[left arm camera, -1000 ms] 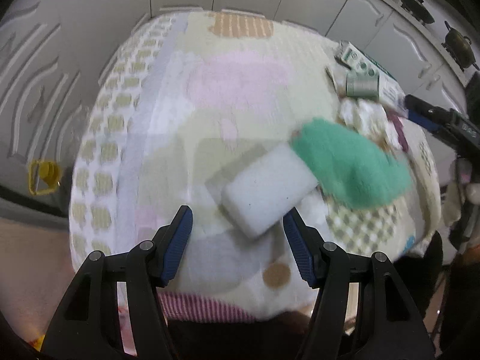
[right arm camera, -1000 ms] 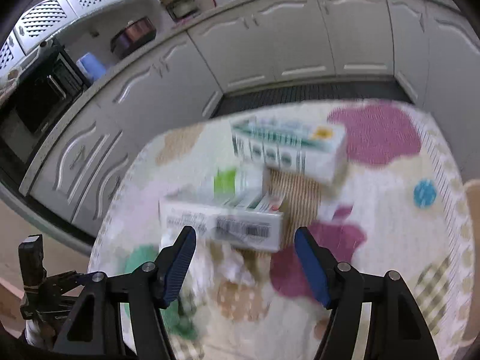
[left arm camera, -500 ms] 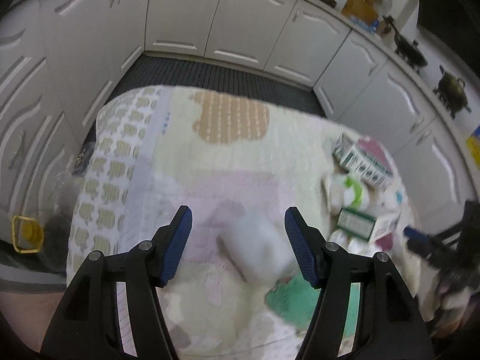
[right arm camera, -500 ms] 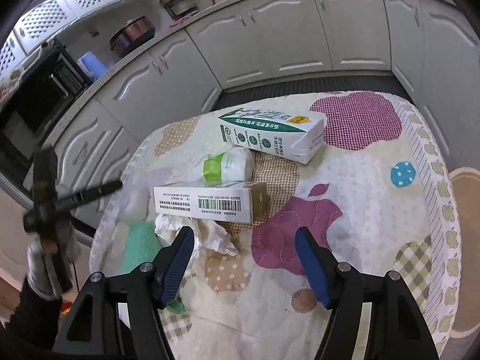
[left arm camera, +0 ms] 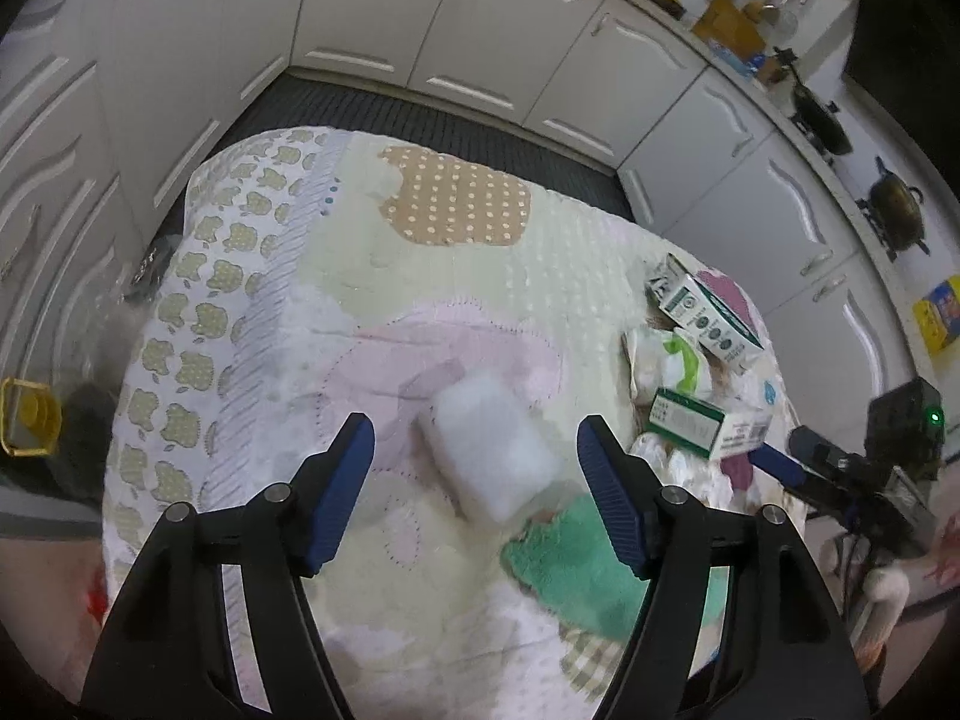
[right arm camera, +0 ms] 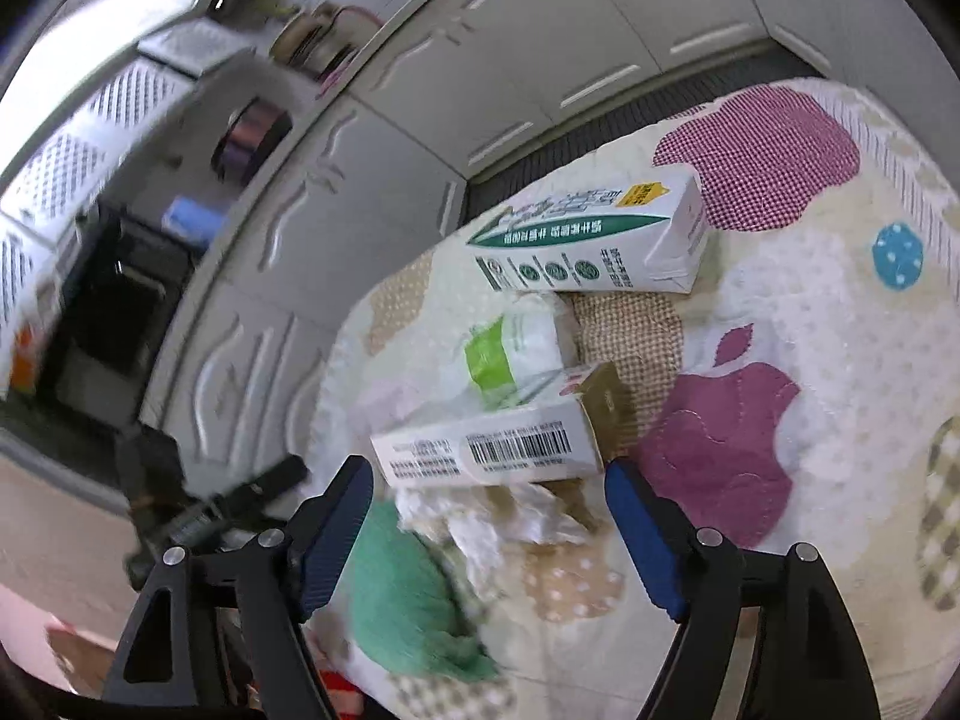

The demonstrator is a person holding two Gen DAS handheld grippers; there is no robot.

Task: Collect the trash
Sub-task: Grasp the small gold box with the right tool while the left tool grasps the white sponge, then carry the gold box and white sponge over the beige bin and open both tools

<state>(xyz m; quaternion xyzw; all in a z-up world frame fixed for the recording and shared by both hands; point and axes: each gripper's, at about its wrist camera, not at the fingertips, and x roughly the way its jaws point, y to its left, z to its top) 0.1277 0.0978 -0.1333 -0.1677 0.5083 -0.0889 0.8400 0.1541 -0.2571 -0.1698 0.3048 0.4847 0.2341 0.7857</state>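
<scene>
A white sponge block (left arm camera: 489,450) lies on the quilted table cover (left arm camera: 336,276), just ahead of my open, empty left gripper (left arm camera: 477,480). A green cloth (left arm camera: 576,564) lies beside it. Trash sits to the right: a milk carton (right arm camera: 588,246), a green-and-white packet (right arm camera: 510,354), a barcode box (right arm camera: 492,450) and crumpled tissue (right arm camera: 492,516). My right gripper (right arm camera: 489,534) is open and empty, above the tissue and the barcode box. The right gripper also shows in the left wrist view (left arm camera: 780,468).
White kitchen cabinets (left arm camera: 480,48) ring the table. A dark floor mat (left arm camera: 420,120) lies beyond the far edge. A yellow object (left arm camera: 27,426) sits on the floor at left. The left gripper tool (right arm camera: 198,510) shows at the table's left edge.
The left gripper has pulled up and back from the sponge, so more of the table shows. The right gripper has moved closer to the barcode box and tissue.
</scene>
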